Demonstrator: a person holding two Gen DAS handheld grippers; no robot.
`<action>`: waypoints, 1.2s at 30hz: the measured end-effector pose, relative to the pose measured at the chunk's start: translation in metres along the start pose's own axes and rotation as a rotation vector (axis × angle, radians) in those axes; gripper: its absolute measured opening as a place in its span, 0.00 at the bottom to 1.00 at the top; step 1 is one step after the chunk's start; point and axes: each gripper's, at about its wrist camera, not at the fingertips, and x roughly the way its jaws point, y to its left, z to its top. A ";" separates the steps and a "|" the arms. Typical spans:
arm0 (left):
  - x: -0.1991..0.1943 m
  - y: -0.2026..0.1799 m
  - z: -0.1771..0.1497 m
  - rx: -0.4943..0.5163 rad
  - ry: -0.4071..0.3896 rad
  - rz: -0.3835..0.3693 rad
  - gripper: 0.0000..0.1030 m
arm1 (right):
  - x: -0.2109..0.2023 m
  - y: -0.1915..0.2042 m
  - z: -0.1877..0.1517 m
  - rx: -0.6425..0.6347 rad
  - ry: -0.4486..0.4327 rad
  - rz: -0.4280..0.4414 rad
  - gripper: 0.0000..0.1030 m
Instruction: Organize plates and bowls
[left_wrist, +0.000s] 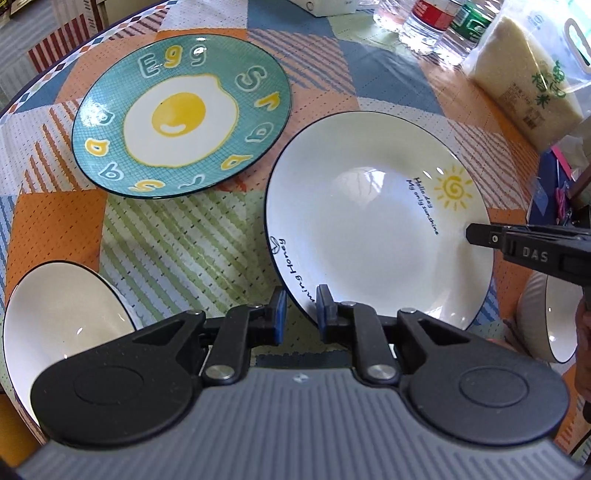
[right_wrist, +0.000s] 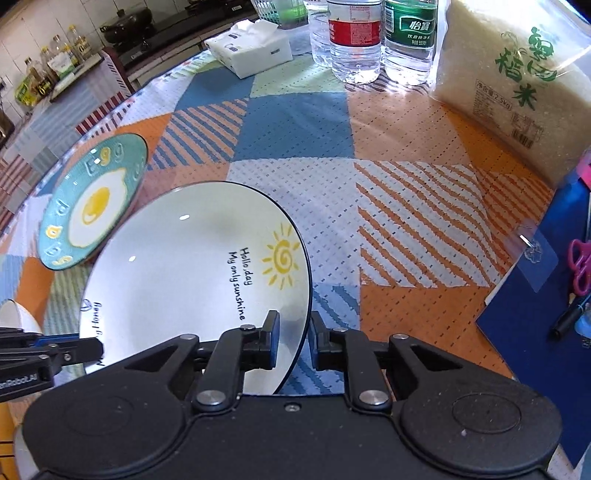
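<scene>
A white plate with a yellow sun (left_wrist: 373, 236) (right_wrist: 192, 273) sits tilted over the patchwork tablecloth. My left gripper (left_wrist: 300, 308) straddles its near-left rim, one pad on each side, jaws narrow. My right gripper (right_wrist: 293, 341) straddles its right rim the same way; it also shows in the left wrist view (left_wrist: 480, 236). Whether the pads press the rim is unclear. A teal egg plate (left_wrist: 181, 122) (right_wrist: 92, 201) lies to the far left. A white bowl (left_wrist: 62, 332) sits near left, another bowl (left_wrist: 550, 317) at the right.
Water bottles (right_wrist: 354, 37), a rice bag (right_wrist: 517, 81) and a tissue pack (right_wrist: 251, 46) stand at the back. A blue folder (right_wrist: 546, 280) with scissors and a pen lies at the right. The table edge curves along the left.
</scene>
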 end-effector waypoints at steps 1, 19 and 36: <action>-0.001 -0.002 -0.001 0.007 -0.002 0.006 0.15 | -0.002 0.002 -0.001 -0.016 -0.013 -0.009 0.19; -0.099 -0.046 -0.041 0.182 -0.054 -0.028 0.32 | -0.138 0.009 -0.079 -0.046 -0.215 0.117 0.47; -0.098 -0.066 -0.100 0.328 -0.016 0.002 0.53 | -0.149 -0.009 -0.206 0.050 -0.284 0.152 0.66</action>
